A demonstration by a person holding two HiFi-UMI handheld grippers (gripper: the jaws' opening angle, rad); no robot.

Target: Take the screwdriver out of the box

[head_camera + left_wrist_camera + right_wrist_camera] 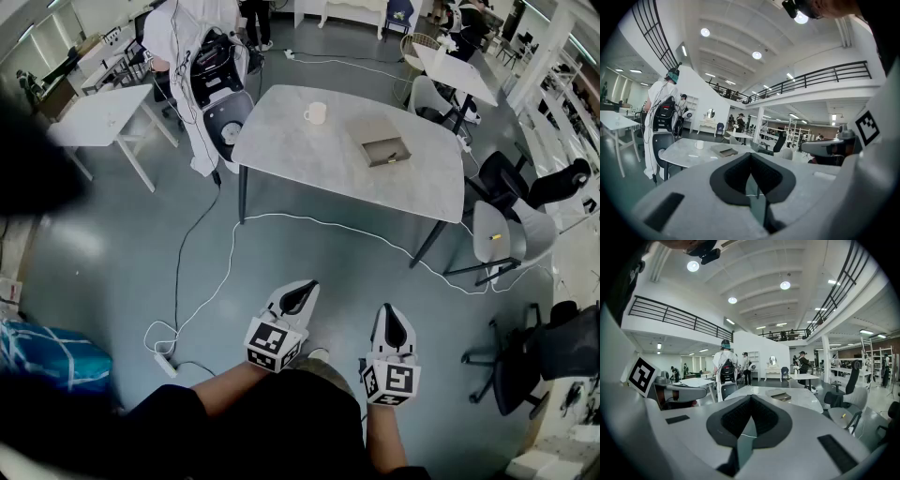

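Screwdriver, indistinct within box [382,146] on table [281,141]: likely light, rigid, best taken by handle; left gripper [299,296] and right gripper [394,327] clenched empty.

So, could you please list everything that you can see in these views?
table: one, grey marbled, middle of the room
mug: one, white, on the table
box: one, grey-brown, on the table, right of the mug
cable: one, white, on the floor in front of the table
grey chair: one, light grey, right of the table
office chair: one, black, lower right
person: one, in white, standing beyond the table's left end
left gripper: one, white, near bottom centre, fingers shut, empty
right gripper: one, white, beside it, fingers shut, empty
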